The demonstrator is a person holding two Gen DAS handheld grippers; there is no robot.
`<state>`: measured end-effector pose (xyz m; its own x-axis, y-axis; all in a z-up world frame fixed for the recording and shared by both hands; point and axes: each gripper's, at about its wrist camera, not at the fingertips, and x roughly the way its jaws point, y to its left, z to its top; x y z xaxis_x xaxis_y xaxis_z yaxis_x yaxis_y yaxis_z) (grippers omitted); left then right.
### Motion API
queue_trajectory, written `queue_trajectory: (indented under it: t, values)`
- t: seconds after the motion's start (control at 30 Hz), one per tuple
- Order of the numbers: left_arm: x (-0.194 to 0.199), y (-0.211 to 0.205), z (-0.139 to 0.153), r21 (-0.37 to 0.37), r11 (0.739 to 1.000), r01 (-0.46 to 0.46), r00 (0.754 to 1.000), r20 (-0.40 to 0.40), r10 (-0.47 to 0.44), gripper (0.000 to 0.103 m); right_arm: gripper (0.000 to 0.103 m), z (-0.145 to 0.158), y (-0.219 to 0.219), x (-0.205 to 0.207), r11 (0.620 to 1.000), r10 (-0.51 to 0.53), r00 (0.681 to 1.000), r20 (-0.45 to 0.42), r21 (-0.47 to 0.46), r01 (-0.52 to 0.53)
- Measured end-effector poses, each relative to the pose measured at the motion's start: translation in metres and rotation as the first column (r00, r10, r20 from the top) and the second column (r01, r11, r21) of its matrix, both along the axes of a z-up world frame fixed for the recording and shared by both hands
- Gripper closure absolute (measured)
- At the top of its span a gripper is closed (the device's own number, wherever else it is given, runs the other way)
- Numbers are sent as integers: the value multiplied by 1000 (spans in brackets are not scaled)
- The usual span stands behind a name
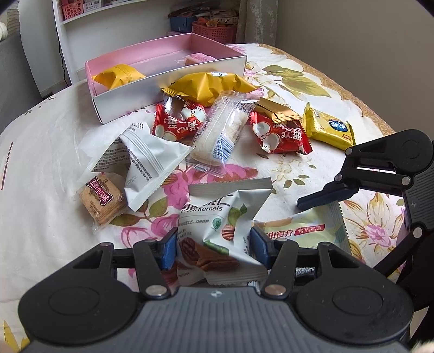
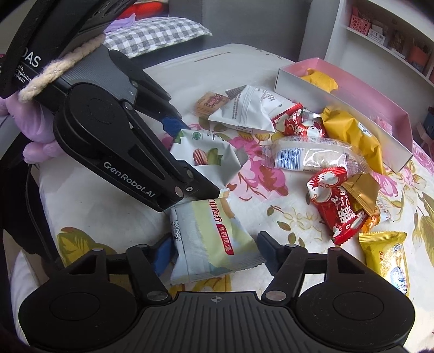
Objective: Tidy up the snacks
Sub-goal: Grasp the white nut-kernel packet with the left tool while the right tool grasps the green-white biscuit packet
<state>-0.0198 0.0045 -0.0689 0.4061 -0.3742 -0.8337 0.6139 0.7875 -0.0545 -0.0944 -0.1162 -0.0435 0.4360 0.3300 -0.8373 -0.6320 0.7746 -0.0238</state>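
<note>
My left gripper (image 1: 213, 244) has its blue pads on either side of a white pecan-kernel packet (image 1: 219, 230), pressed against its edges; the packet (image 2: 206, 157) looks lifted slightly. My right gripper (image 2: 214, 248) is open around a pale green snack packet (image 2: 214, 244) lying on the tablecloth; this packet also shows in the left wrist view (image 1: 298, 230). A pink-lined white box (image 1: 168, 73) at the back holds a yellow packet (image 1: 119, 76) and a pink one (image 1: 199, 58). Loose snacks lie before it: a yellow bag (image 1: 208, 84), two red packets (image 1: 179, 122), a clear rice bar (image 1: 219, 133).
A white pouch (image 1: 146, 163), a cracker pack (image 1: 101, 198), a gold packet (image 1: 279, 111) and a yellow biscuit pack (image 1: 328, 127) lie on the floral tablecloth (image 1: 298, 168). A white shelf (image 1: 81, 16) with pink baskets stands behind the table. A checked cushion (image 2: 157, 30) lies beyond the table.
</note>
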Motion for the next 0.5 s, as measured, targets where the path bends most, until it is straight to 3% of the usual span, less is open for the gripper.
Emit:
queue_trajectory:
  t: [0.1,0.5]
  values:
    - [1,1,1,-2,1000,-3,1000,3,3,52,49,1,1,2,1000,-13,1000,-4,-7,13]
    - [1,4,14,-16,1000,-15,999,30,16,53,49,9,-12,11,995,-102,995,-10,9,102]
